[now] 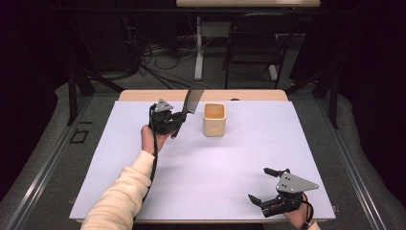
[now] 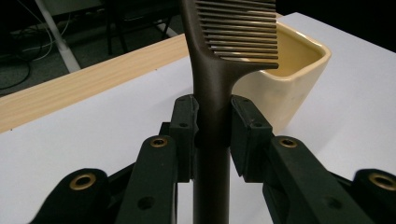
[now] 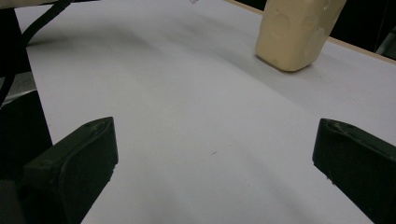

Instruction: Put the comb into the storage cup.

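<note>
A dark brown comb [image 1: 192,99] stands nearly upright, its handle clamped in my left gripper [image 1: 178,120], which is shut on it. In the left gripper view the black pads [image 2: 184,126] press both sides of the comb's handle [image 2: 212,121], with the teeth up top. Just right of the comb stands a cream square cup [image 1: 214,119], empty and upright; its rim [image 2: 299,60] sits right behind the comb. My right gripper [image 1: 263,184] rests near the front right edge of the table, jaws wide open with nothing between them [image 3: 215,158].
A white sheet [image 1: 206,163] covers the table, with a wooden strip [image 1: 143,95] along the far edge. Beyond the table stand a black chair [image 1: 253,43], a desk leg and tangled cables on the floor. The cup [image 3: 294,32] lies far ahead of the right gripper.
</note>
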### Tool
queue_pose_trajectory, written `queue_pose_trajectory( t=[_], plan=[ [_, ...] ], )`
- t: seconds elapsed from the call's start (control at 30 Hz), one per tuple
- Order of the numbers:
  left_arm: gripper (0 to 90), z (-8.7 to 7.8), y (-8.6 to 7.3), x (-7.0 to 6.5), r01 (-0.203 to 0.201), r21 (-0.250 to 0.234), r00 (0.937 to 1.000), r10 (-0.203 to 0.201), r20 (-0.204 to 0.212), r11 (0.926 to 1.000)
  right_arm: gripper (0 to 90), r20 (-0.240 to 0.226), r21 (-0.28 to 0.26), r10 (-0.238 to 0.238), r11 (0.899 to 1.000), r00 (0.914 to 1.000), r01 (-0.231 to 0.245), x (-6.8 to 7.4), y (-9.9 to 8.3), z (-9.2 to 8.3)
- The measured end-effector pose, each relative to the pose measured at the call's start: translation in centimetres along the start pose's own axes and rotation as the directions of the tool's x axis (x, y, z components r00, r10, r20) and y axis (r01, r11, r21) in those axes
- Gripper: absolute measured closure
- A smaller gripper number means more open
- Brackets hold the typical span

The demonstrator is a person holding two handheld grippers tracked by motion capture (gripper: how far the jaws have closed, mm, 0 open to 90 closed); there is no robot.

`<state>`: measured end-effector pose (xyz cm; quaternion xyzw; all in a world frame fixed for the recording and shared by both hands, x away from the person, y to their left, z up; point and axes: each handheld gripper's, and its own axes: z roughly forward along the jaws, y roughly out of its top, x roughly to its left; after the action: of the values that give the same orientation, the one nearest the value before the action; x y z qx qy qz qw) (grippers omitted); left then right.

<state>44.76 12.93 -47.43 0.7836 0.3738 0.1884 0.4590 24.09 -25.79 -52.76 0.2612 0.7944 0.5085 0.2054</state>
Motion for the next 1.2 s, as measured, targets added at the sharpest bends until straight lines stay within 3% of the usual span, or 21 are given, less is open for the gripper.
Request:
queue_pose_trajectory(
  t=[1.2],
  plan=[
    [72.5,1.4,2.4,-0.6,-0.030,-0.021,0.9995,0.030,0.008,0.9993,0.0,0.000,0.001,0.002,1.000,1.0000,-0.002,0.0,0.0,0.0]
  ],
)
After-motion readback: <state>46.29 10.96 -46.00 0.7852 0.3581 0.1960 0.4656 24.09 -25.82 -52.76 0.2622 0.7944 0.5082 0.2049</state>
